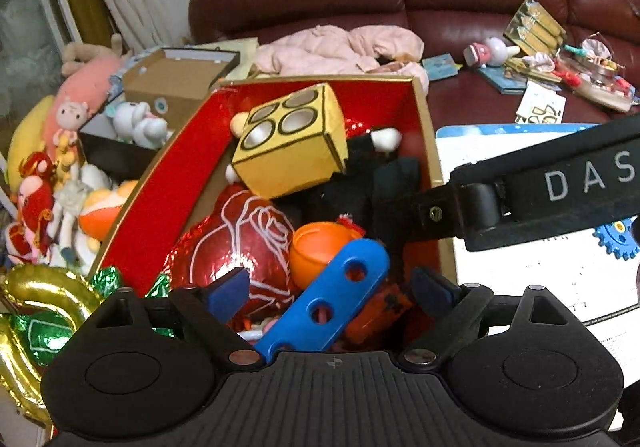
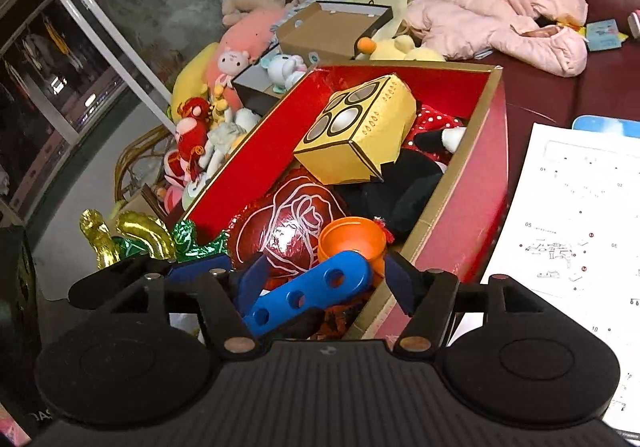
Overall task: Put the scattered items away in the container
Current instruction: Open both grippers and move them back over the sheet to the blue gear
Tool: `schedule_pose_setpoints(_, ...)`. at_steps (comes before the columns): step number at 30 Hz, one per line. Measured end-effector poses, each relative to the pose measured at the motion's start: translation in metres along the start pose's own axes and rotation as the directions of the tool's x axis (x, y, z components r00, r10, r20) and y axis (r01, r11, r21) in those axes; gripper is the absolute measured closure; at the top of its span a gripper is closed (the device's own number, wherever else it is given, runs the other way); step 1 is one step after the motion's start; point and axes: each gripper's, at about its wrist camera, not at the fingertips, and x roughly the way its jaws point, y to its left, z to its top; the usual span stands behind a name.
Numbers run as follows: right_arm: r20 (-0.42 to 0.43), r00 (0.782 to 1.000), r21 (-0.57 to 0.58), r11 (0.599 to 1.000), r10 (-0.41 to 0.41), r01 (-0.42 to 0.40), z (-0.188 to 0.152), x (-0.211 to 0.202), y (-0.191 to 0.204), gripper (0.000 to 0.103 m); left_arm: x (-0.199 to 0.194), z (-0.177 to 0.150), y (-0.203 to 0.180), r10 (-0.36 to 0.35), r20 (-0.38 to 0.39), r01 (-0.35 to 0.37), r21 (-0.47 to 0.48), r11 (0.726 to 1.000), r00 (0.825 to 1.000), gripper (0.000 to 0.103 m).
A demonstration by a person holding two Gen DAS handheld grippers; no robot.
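While your left tongs [image 1: 328, 287] and right tongs [image 2: 324, 279] hang spread over the red box [image 2: 460, 183], the blue strip [image 1: 324, 307] lies inside. Next, reach right for the blue gear [image 1: 618, 239].

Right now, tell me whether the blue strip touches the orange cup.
Touching: the right wrist view shows the blue strip with its rounded end lying against the orange cup, no gap.
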Motion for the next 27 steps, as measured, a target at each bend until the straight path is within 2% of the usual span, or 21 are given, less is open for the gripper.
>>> schedule_pose_setpoints(10, 0.057, 0.998, 0.066, 0.997, -0.034, 0.031, -0.006, -0.035, -0.031, 0.032, -0.011, 0.016, -0.045, -0.01, 0.044, 0.006, 0.09, 0.996, 0.999, 0.007)
schedule_pose_setpoints(20, 0.137, 0.987, 0.122, 0.99, -0.084, 0.067, -0.014, -0.083, -0.07, 0.024, -0.02, 0.031, -0.11, -0.067, 0.092, 0.048, 0.195, 0.98, 0.993, 0.003)
schedule_pose_setpoints(27, 0.154, 0.977, 0.222, 0.968, -0.149, 0.113, -0.033, -0.108, -0.119, 0.021, 0.001, 0.025, -0.176, -0.147, 0.035, 0.131, 0.284, 0.95, 0.989, 0.002)
